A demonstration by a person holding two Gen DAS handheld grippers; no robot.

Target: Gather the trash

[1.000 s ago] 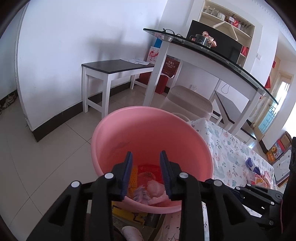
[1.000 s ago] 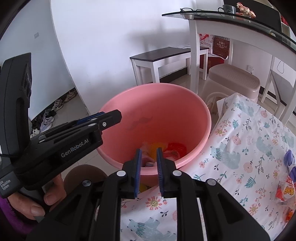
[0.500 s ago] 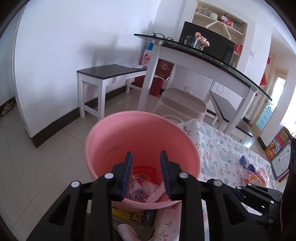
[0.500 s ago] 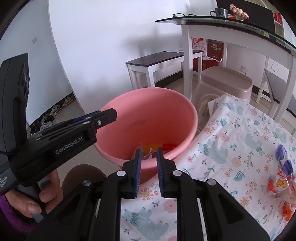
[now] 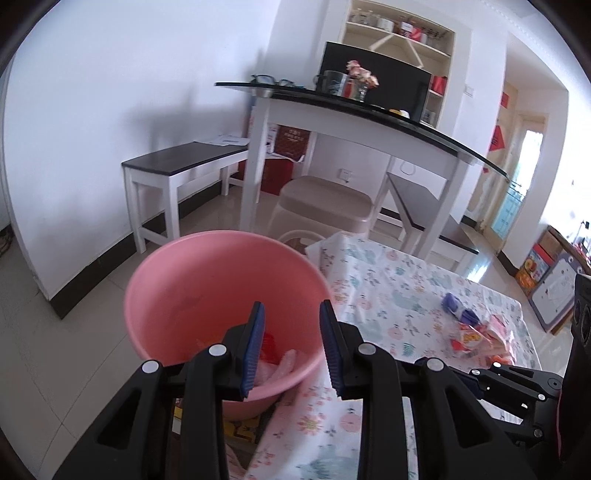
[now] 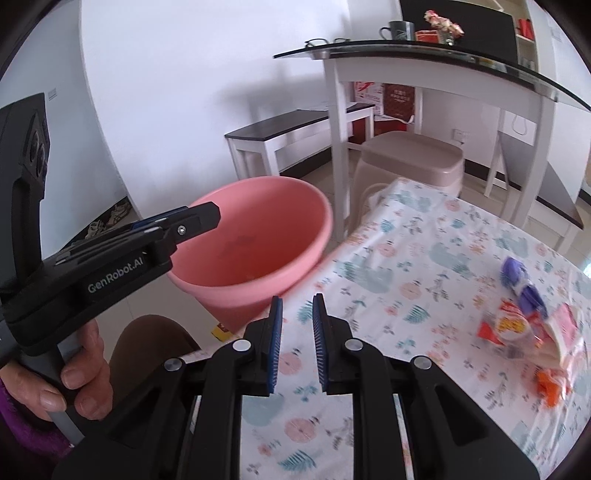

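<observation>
Swinging both open, empty tools, left tool (image 5: 291,347) and right tool (image 6: 297,341), away from pink basin (image 6: 258,240) toward counter (image 6: 406,266).
Eyeing wrapper pile (image 6: 532,325): looking light, crinkly, slippery; pinching a bunched fold.

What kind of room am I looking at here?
Most likely a home dining or living room: a glass-topped dining table with a bench, wall shelves, and a floral-clothed table with snack wrappers beside a pink basin.

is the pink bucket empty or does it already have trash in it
Not empty. The left wrist view looks down into the pink bucket and shows red and pale pink wrappers lying at its bottom.
</observation>
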